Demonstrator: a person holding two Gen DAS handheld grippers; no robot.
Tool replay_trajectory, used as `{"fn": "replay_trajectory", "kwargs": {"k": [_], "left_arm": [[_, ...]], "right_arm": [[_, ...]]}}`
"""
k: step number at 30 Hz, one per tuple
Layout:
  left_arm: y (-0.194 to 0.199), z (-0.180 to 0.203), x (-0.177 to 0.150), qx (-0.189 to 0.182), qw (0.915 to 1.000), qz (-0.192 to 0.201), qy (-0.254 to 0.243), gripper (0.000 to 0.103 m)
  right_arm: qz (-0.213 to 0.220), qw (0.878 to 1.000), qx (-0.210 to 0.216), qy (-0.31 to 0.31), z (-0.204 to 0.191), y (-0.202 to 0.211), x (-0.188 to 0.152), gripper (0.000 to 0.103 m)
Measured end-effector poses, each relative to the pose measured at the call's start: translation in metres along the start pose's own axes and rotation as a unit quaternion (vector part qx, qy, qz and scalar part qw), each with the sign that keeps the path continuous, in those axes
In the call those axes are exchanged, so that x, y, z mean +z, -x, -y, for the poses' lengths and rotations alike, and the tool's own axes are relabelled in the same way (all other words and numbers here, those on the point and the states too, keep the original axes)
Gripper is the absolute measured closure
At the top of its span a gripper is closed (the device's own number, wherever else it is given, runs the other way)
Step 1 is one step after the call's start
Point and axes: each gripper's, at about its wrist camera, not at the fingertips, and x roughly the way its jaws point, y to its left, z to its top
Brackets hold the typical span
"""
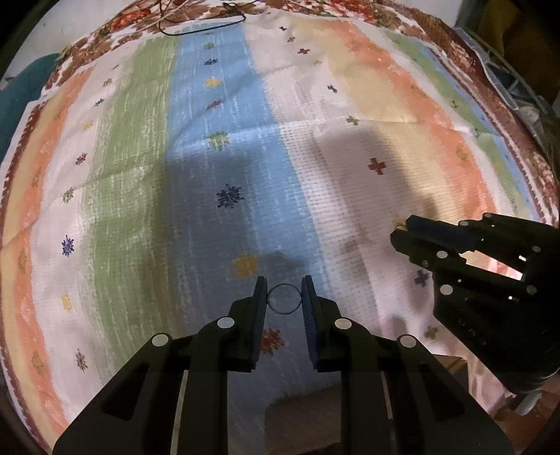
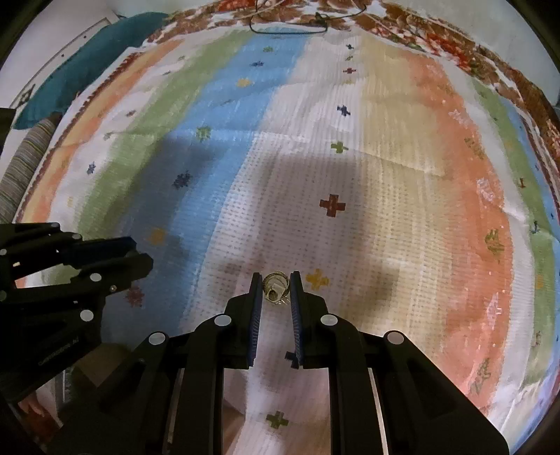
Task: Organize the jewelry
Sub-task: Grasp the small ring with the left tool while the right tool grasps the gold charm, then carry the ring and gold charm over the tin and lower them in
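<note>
Your left gripper (image 1: 283,297) points steeply down at the cloth, and its two black jaws are pinched on a thin dark wire ring (image 1: 284,298). The ring spans the gap from pad to pad at the very tips, seen face-on over the blue stripe. Whether it has left the fabric cannot be told from this view.

Your right gripper (image 2: 276,292) is likewise closed on its piece: a small gold-coloured ring with a pale setting (image 2: 275,287), held between the blue-faced pads (image 2: 257,308) near the tips, over the white textured stripe. In the left wrist view the right gripper (image 1: 399,232) enters from the right edge, with a speck of gold showing at its tip. In the right wrist view the left gripper (image 2: 141,255) reaches in from the left edge; the ring it holds is not visible there.

Beneath both tools lies a striped woven cloth (image 2: 402,175) in green, blue, white, cream and orange bands, scattered with small cross and star motifs. A red cross motif (image 2: 332,205) sits just beyond the right gripper, and the tools' shadows fall across the middle of the cloth.

At the far edge a thin black cord loop (image 2: 290,28) rests on the floral border (image 2: 437,42). A teal cushion (image 2: 87,73) lies off the far-left corner.
</note>
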Motion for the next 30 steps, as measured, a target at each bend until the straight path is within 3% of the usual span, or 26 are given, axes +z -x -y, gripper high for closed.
{"fn": "replay_trajectory", "kwargs": {"k": [8,13,24,30], "left_arm": [[0.010,0.004,-0.002,0.003,0.9999,0.014,0.003,0.084],[0.029,0.006,-0.004,0.004,0.9990,0.044,0.000,0.084],[0.078,0.007,-0.015,-0.033,0.9948,0.096,0.011,0.084],[0.096,0.017,-0.025,-0.031,0.9926,0.118,0.005,0.084]], "right_arm": [[0.016,1.000,0.000,-0.006,-0.004,0.015,-0.003,0.086],[0.033,0.999,0.001,-0.016,-0.004,0.027,-0.005,0.086],[0.095,0.994,0.029,-0.039,-0.008,0.080,-0.012,0.086],[0.117,0.992,0.038,-0.043,-0.013,0.101,-0.026,0.086]]}}
